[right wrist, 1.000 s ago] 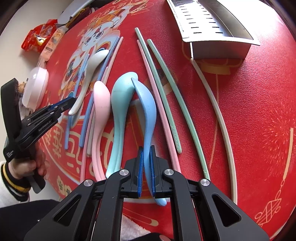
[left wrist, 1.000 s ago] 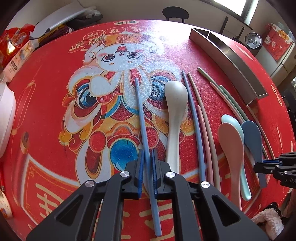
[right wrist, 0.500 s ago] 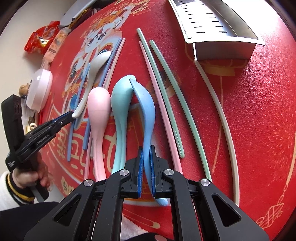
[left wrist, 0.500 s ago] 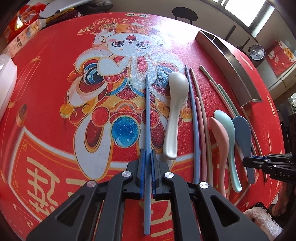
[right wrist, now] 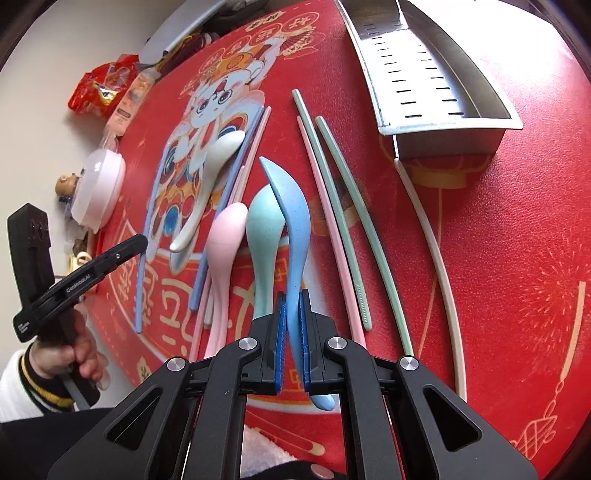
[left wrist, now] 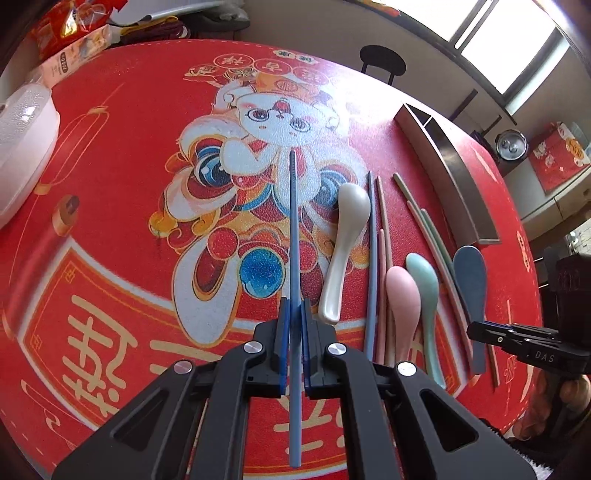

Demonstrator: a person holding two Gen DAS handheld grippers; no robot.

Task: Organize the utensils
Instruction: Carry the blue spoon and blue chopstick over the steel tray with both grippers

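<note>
My left gripper [left wrist: 294, 310] is shut on a blue chopstick [left wrist: 293, 236] and holds it lifted above the red mat; the left gripper also shows in the right wrist view [right wrist: 125, 249]. My right gripper [right wrist: 293, 301] is shut on the handle of a blue spoon [right wrist: 293, 221], its bowl raised off the mat; it also shows in the left wrist view [left wrist: 476, 330]. On the mat lie a white spoon [left wrist: 347, 229], a pink spoon [left wrist: 402, 295], a teal spoon [left wrist: 424, 280], a second blue chopstick [left wrist: 372, 258], pink chopsticks [right wrist: 332, 229], green chopsticks [right wrist: 354, 206] and a white chopstick [right wrist: 436, 258].
A perforated steel utensil tray [right wrist: 424, 74] stands at the far right of the mat; it also shows in the left wrist view [left wrist: 450, 173]. A white lidded container [left wrist: 22, 140] and snack packets [left wrist: 70, 33] sit at the left edge.
My left gripper has lifted the blue chopstick off the mat and pulled back. My right gripper has raised the blue spoon, tilting its bowl up off the mat.
</note>
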